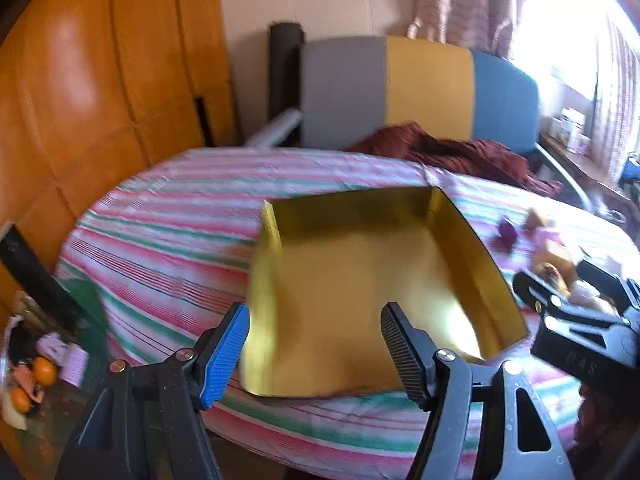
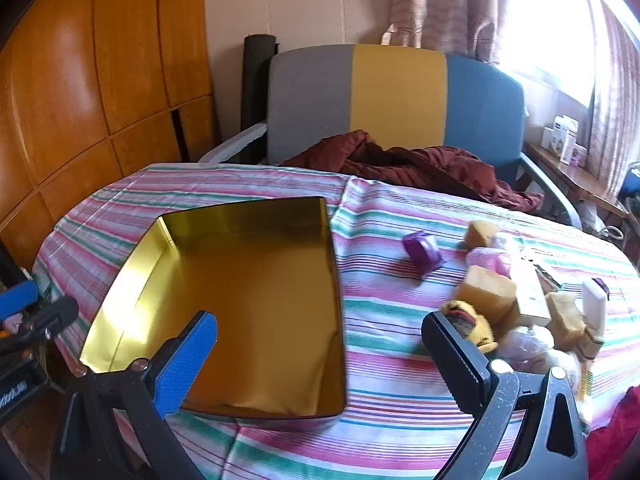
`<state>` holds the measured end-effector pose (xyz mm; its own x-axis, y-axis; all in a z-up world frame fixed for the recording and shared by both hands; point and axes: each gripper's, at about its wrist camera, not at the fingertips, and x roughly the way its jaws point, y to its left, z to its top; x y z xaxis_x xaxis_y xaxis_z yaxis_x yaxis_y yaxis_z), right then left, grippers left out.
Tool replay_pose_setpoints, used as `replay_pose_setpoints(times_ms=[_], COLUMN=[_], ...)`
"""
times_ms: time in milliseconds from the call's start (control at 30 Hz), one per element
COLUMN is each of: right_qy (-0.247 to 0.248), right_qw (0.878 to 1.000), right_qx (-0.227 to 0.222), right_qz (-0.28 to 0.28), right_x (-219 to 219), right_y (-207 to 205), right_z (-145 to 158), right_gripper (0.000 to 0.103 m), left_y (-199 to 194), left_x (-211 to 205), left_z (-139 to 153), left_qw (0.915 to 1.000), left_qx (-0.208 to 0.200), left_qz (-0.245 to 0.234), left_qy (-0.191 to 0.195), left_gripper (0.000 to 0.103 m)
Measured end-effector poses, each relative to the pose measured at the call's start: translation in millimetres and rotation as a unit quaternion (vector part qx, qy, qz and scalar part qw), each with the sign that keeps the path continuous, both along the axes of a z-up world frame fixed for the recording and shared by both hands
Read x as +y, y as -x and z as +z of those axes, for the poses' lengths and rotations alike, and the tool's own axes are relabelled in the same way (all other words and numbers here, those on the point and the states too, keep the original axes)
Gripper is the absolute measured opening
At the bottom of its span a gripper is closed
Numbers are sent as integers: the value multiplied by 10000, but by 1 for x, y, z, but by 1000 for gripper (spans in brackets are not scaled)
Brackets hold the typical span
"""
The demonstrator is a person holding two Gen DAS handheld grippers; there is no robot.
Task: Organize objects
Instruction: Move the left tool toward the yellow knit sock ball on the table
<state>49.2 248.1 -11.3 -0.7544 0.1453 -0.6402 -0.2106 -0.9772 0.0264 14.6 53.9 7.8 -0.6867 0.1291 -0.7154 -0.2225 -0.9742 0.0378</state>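
Hovering over gold tray (image 2: 248, 304) on striped cloth (image 2: 400, 400): left gripper (image 1: 316, 352) half-open, right gripper (image 2: 320, 364) wide open, both empty.

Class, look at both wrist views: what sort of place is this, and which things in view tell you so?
Most likely a room in a home: a table under a striped cloth, a three-coloured chair behind it, curtains at a bright window, and wooden cupboard doors.

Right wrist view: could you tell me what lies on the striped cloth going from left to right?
Gold tray → purple ring-shaped piece → pink soft item → white rectangular block.
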Motion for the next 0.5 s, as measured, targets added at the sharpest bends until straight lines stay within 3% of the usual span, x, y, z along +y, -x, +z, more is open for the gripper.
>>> replay_pose_setpoints(times_ms=[100, 267, 500], right_qy=[38, 60, 51], right_qw=[9999, 9985, 9911], right_qx=[-8, -84, -240], right_qz=[-164, -543, -1307], right_x=[14, 45, 108], right_y=[-4, -18, -53], right_z=[-1, -5, -10], right_gripper=[103, 103, 103], left_y=[-2, -12, -6], left_x=[12, 40, 70], left_z=[-10, -11, -5], left_qw=[9990, 9953, 9830], left_qx=[-271, -152, -453], left_qz=[-332, -958, -1738], left_qy=[-89, 84, -379], left_gripper=[69, 69, 70])
